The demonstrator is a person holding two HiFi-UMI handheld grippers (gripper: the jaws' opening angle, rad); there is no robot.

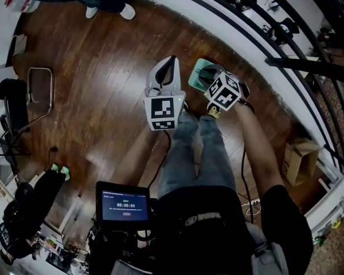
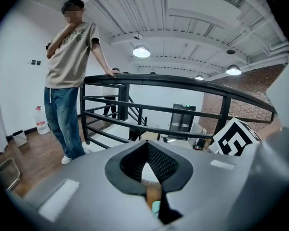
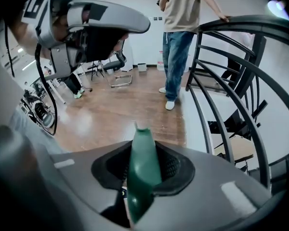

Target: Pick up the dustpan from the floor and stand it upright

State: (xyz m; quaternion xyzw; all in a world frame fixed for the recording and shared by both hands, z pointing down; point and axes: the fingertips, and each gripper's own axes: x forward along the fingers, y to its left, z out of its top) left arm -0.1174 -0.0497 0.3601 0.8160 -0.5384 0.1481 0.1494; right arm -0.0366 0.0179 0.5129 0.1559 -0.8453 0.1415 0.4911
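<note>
The green dustpan (image 1: 198, 73) is just ahead of my feet on the wooden floor, mostly covered by my right gripper (image 1: 211, 79). In the right gripper view its green handle (image 3: 142, 162) stands up between the black pads, and the right gripper (image 3: 142, 179) is shut on it. My left gripper (image 1: 171, 60) hangs beside it to the left, fingers meeting at the tip with nothing between them. It also shows in the right gripper view as the grey left gripper (image 3: 103, 20) at the upper left. In the left gripper view the left gripper (image 2: 149, 179) points towards the railing.
A black railing (image 1: 264, 36) curves along the right, with a cardboard box (image 1: 298, 160) near its foot. A metal chair (image 1: 38, 88) stands far left. A person (image 2: 70, 81) leans on the railing. My legs (image 1: 196, 148) and a small screen (image 1: 123, 202) are below.
</note>
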